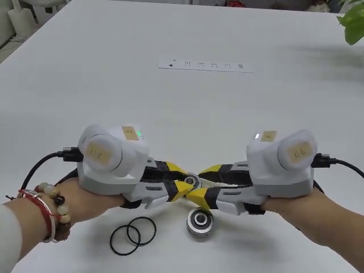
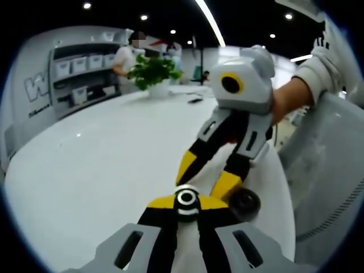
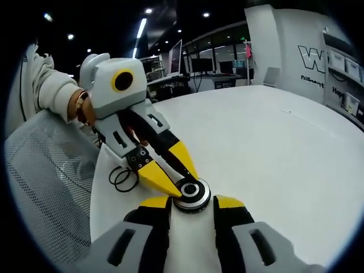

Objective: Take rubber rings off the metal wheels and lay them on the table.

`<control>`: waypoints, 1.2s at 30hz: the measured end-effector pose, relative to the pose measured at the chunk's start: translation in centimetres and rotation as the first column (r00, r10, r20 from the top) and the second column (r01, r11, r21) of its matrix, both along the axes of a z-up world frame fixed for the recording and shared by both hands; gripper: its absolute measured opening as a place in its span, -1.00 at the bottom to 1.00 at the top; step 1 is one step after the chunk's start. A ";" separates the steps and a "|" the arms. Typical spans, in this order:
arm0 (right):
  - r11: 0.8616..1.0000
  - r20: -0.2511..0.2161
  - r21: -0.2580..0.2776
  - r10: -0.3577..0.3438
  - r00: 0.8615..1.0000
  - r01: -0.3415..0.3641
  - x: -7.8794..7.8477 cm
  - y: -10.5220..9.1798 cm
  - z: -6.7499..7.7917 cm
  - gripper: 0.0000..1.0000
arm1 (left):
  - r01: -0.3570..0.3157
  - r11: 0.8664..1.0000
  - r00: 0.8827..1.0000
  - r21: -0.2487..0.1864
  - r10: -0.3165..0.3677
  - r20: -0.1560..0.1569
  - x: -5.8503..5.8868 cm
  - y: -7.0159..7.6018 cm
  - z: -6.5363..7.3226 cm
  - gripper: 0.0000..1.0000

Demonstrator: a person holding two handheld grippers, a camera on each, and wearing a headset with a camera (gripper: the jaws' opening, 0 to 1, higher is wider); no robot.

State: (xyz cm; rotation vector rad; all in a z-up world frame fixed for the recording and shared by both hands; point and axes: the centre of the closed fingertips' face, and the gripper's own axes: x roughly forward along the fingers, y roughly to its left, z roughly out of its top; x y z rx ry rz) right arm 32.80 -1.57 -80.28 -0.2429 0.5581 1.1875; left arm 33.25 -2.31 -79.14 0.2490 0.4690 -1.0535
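Note:
A small metal wheel (image 1: pixel 191 182) hangs above the table where the two grippers meet tip to tip. My left gripper (image 1: pixel 182 181) comes in from the left and is shut on it; in the left gripper view the wheel (image 2: pixel 186 199) sits between its yellow tips (image 2: pixel 186 206). My right gripper (image 1: pixel 201 183) comes in from the right, and its jaws (image 3: pixel 192 202) close on the same wheel (image 3: pixel 192 194). Whether a rubber ring is on this wheel I cannot tell. A second wheel (image 1: pixel 200 222) lies on the table below. Two black rubber rings (image 1: pixel 133 234) lie overlapping at the front left.
A white power strip (image 1: pixel 205 65) lies across the far middle of the white table (image 1: pixel 182 114). A green plant (image 1: pixel 354 23) stands at the far right edge. In the left gripper view, shelves with bins (image 2: pixel 79 74) and a person stand beyond the table.

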 end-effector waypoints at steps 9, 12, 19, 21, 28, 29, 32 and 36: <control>0.999 0.003 -0.037 0.037 0.999 -0.037 -0.3 -0.7 -0.5 -0.58 | -0.003 1.000 1.000 -0.003 0.003 -0.004 0.1 0.0 0.0 -0.73; 0.999 -0.005 -0.021 0.032 0.999 -0.032 -0.3 -0.8 -0.3 -0.61 | -0.005 1.000 1.000 -0.004 0.005 -0.005 0.1 0.0 0.0 -0.73; 1.000 -0.033 -0.018 0.024 0.999 -0.025 -0.4 -1.1 -0.5 -0.72 | -0.008 1.000 1.000 -0.005 0.008 -0.009 0.1 0.0 0.0 -0.73; 1.000 -0.034 -0.017 0.025 0.999 -0.025 -0.5 -1.1 -0.5 -0.77 | -0.010 1.000 1.000 -0.007 0.010 -0.013 0.1 0.0 0.0 -0.73; 1.000 -0.057 -0.015 0.013 0.998 -0.014 -0.5 -1.2 -0.5 -0.85 | -0.009 1.000 1.000 -0.004 0.009 -0.013 0.0 0.1 0.0 -0.74; 1.000 -0.066 -0.014 0.007 0.998 -0.008 -0.5 -1.2 -0.5 -0.85 | -0.005 1.000 1.000 -0.002 0.005 -0.010 -0.1 0.2 0.0 -0.74; 1.000 -0.060 -0.015 0.005 0.998 -0.006 -0.4 -1.2 -0.4 -0.80 | 0.001 1.000 1.000 0.000 -0.001 -0.005 -0.1 0.2 0.0 -0.73; 1.000 -0.037 0.029 -0.005 0.999 0.006 -0.1 -0.5 0.2 -0.49 | 0.003 1.000 1.000 -0.001 -0.003 -0.003 -0.1 0.2 0.0 -0.73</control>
